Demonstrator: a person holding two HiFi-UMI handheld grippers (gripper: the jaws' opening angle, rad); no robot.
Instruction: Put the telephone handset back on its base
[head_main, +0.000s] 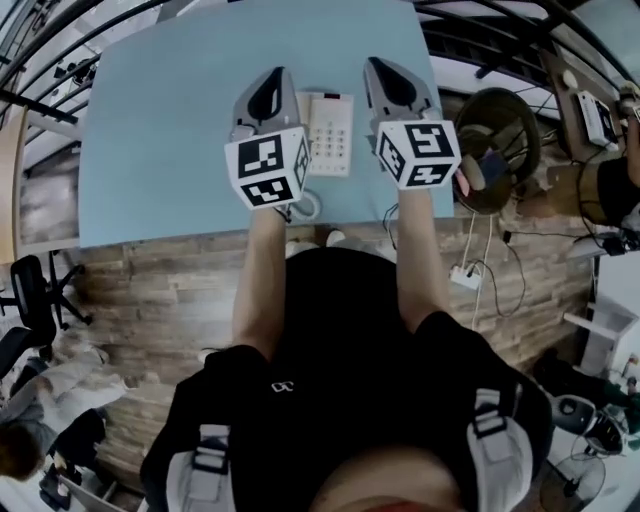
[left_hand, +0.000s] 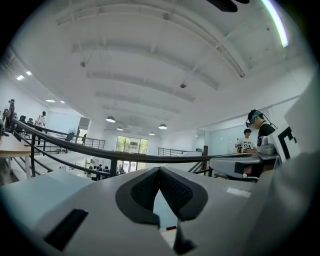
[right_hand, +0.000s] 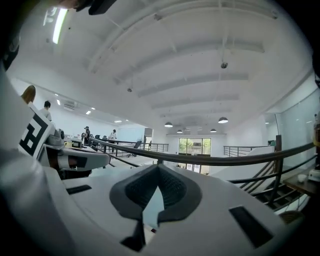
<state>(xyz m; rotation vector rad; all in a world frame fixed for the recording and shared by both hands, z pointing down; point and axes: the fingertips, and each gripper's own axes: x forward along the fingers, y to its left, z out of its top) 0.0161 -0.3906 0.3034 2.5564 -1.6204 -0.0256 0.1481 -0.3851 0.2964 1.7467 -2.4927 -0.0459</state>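
A white telephone base with a keypad lies on the light blue table, near its front edge. Its left part is hidden under my left gripper, so I cannot tell where the handset is. A bit of coiled cord shows at the table edge. My right gripper hangs just right of the phone. Both grippers are held above the table, pointing away from me and tilted up. In the left gripper view the jaws meet with nothing between them. The right gripper view shows its jaws also shut and holding nothing.
A round dark bin with cables stands right of the table. A power strip lies on the wooden floor below it. An office chair is at the left. A railing and distant people lie beyond.
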